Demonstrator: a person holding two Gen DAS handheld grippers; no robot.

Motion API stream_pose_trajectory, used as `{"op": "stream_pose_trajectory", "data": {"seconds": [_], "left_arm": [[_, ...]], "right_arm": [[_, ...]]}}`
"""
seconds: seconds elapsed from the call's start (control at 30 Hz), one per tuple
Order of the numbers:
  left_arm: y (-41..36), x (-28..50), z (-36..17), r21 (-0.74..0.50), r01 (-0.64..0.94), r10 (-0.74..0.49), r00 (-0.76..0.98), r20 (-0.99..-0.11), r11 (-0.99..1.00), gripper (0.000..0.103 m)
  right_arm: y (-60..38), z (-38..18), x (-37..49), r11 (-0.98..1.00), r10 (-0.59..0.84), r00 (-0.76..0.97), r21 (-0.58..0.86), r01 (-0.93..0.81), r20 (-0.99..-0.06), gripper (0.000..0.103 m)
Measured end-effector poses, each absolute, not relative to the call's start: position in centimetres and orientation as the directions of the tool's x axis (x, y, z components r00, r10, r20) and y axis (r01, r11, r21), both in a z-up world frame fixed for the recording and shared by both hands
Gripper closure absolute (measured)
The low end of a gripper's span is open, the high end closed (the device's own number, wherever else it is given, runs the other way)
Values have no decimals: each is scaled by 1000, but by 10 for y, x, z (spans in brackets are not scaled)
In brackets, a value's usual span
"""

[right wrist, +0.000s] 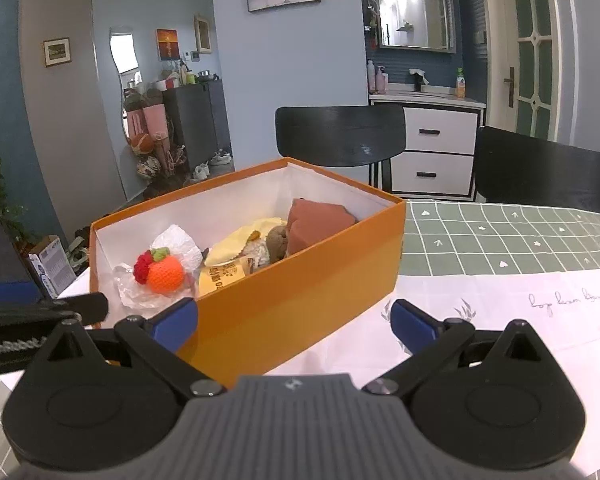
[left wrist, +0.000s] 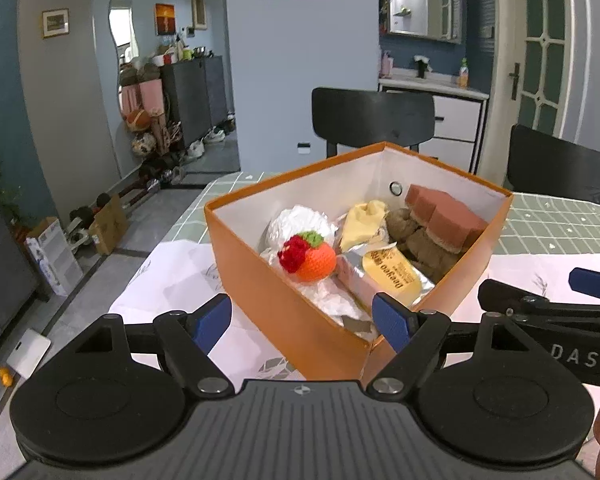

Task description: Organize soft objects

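An open orange box (left wrist: 284, 312) stands on the table; it also shows in the right wrist view (right wrist: 300, 300). Inside lie a crocheted orange fruit with a red and green top (left wrist: 310, 258) (right wrist: 162, 272), crumpled clear plastic (left wrist: 300, 220), a yellow cloth (left wrist: 362, 220), a yellow labelled packet (left wrist: 392, 276), a brown plush toy (left wrist: 416, 236) and a pink-brown sponge (left wrist: 444, 212) (right wrist: 316, 220). My left gripper (left wrist: 302, 320) is open and empty at the box's near corner. My right gripper (right wrist: 294, 318) is open and empty in front of the box's near wall.
The table has a white printed cloth (right wrist: 500, 308) over a green checked cloth (right wrist: 520, 240). Two black chairs (right wrist: 340, 136) (right wrist: 540, 168) stand behind it. The right gripper's body (left wrist: 552, 312) shows at the right of the left wrist view. The table's left edge drops to a cluttered floor (left wrist: 80, 240).
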State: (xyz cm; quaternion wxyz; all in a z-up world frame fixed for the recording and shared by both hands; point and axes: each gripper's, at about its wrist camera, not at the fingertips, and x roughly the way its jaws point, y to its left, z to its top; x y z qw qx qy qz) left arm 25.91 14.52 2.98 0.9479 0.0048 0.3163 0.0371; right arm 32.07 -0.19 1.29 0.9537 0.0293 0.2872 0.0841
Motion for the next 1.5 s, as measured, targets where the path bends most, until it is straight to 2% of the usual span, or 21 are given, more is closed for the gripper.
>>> {"op": "stream_pose_trajectory", "data": {"seconds": [0.47, 0.83, 1.5], "left_arm": [[144, 257, 29, 23, -84, 80, 788, -610, 996, 9], [137, 255, 33, 67, -84, 107, 808, -579, 994, 9], [136, 255, 33, 55, -75, 93, 813, -575, 996, 9]], "right_arm": [[-4, 11, 320, 983, 181, 819, 108, -146, -544, 3], [-6, 12, 319, 983, 181, 821, 111, -144, -541, 3], [-8, 14, 317, 985, 173, 825, 107, -136, -538, 3]]}}
